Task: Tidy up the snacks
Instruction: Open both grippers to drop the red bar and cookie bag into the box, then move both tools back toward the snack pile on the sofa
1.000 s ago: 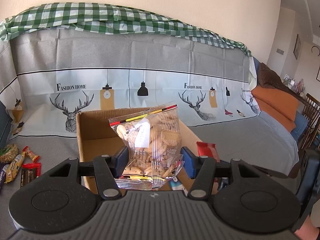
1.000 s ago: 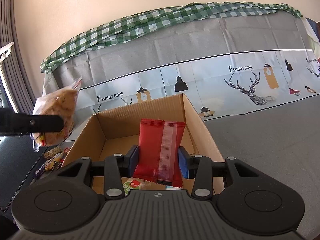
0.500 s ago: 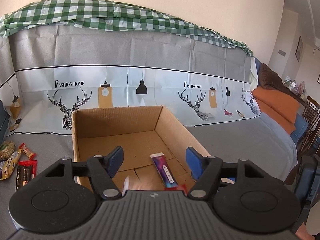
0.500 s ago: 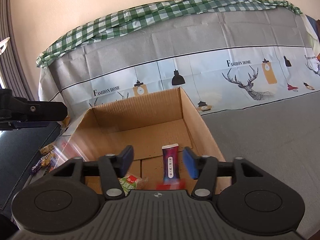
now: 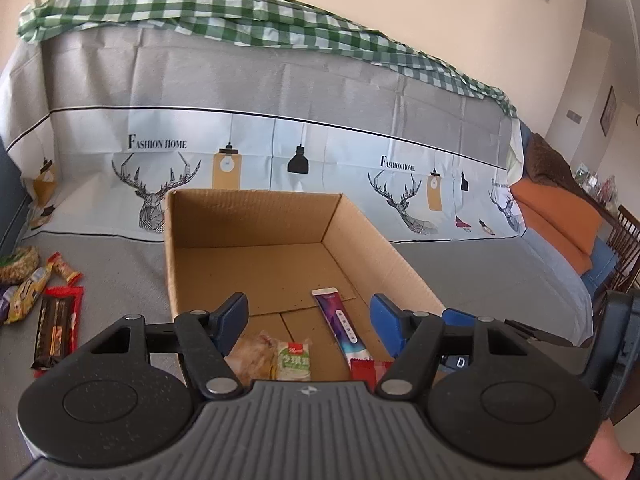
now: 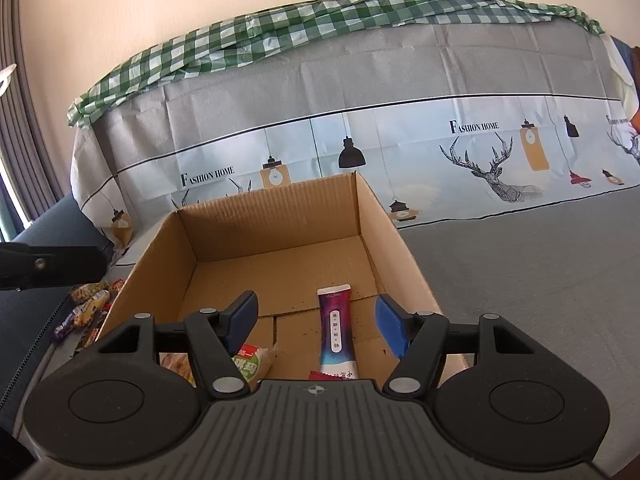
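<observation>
"FASHION HOME" on printed sofa cover (image 5: 156, 143), "D" on black device (image 5: 460, 361)

An open cardboard box (image 5: 256, 236) holds a purple stick packet (image 5: 340, 322), a green-labelled snack (image 5: 294, 362) and a red wrapper (image 5: 366, 368).

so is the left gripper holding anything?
No, the left gripper is open and empty above the cardboard box.

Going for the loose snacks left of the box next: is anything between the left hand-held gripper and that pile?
Nothing visible does. The left hand-held gripper hangs open over the cardboard box; the chocolate bar and other wrappers lie on bare grey cover beyond its left wall.
</observation>
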{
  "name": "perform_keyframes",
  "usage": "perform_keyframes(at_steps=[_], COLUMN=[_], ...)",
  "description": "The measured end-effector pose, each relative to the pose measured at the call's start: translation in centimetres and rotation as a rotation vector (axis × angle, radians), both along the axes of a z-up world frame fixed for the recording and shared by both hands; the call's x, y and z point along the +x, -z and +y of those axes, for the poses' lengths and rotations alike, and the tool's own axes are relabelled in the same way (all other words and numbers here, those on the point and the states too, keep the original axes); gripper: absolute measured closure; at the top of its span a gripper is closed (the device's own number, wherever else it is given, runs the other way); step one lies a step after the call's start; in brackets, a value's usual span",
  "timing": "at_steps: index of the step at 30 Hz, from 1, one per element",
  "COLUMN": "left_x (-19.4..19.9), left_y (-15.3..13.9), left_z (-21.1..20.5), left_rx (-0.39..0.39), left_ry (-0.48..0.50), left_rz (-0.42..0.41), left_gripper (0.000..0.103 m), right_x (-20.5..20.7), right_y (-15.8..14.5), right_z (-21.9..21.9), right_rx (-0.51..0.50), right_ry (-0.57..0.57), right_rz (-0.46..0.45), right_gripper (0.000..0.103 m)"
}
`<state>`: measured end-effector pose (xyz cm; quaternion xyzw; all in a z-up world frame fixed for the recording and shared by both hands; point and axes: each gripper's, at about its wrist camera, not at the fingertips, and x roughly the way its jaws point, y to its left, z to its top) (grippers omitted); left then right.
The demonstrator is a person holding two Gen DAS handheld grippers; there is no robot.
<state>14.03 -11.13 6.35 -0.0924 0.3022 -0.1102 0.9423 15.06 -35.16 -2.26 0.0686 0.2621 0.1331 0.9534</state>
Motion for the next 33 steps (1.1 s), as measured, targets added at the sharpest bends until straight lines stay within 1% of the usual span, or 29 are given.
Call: perform_keyframes(at_steps=[5, 8, 11, 13, 15, 16, 18, 20, 22, 23, 26, 27, 28, 30, 33], left_x=[-1.3, -2.2, -3.3, -4.0, -4.7, -4.9, -5.2, -5.2, -5.1, -5.0, -4.8, -4.6, -4.3, -4.6, -4.4], left_y=[0.1, 0.1, 0.1, 0.3, 0.7, 1.0, 1.5, 2.1, 2.9, 3.4, 4.9, 5.3, 5.3, 5.0, 4.8], left_z=[2.1, 3.7, 5.7, 7.2, 8.9, 9.8, 11.8, 13.6, 15.3, 16.2, 17.9, 18.4, 19.1, 19.8, 20.1], left_rx=[-0.031, -0.049, -0.056, -0.044, -0.012, 0.008, 0.055, 0.115, 0.164, 0.184, 0.254, 0.25, 0.21, 0.179, 0.15], left_ry=[-0.03, -0.054, -0.076, -0.091, -0.106, -0.114, -0.117, -0.12, -0.127, -0.129, -0.13, -0.139, -0.148, -0.178, -0.19], left_rz=[-0.002, -0.011, -0.027, -0.041, -0.057, -0.065, -0.084, -0.095, -0.094, -0.094, -0.098, -0.081, -0.066, -0.098, -0.092], left_gripper=[0.036, 0.042, 0.049, 0.059, 0.068, 0.071, 0.072, 0.072, 0.072, 0.072, 0.072, 0.072, 0.072, 0.072, 0.072], right_x=[-0.1, -0.3, -0.5, -0.8, -1.2, -1.5, -2.0, -2.6, -3.1, -3.3, -3.8, -4.0, -4.2, -4.3, -4.3], right_y=[0.0, 0.0, -0.1, -0.2, -0.3, -0.4, -0.6, -0.8, -1.1, -1.3, -1.9, -2.1, -2.3, -2.7, -3.2], right_z=[0.4, 0.8, 1.1, 1.4, 1.6, 1.7, 1.8, 2.0, 2.2, 2.4, 3.0, 3.3, 3.6, 4.4, 5.8], right_rx=[-0.038, -0.063, -0.087, -0.099, -0.108, -0.111, -0.113, -0.105, -0.094, -0.092, -0.082, -0.08, -0.08, -0.085, -0.103], right_ry=[0.003, 0.012, 0.025, 0.037, 0.051, 0.059, 0.071, 0.071, 0.064, 0.061, 0.061, 0.06, 0.058, 0.05, 0.037], right_rz=[-0.003, -0.006, -0.007, -0.015, -0.029, -0.034, -0.053, -0.072, -0.08, -0.084, -0.096, -0.102, -0.107, -0.112, -0.118], right_gripper=[0.036, 0.036, 0.036, 0.036, 0.036, 0.036, 0.04, 0.053, 0.058, 0.059, 0.059, 0.059, 0.059, 0.059, 0.059])
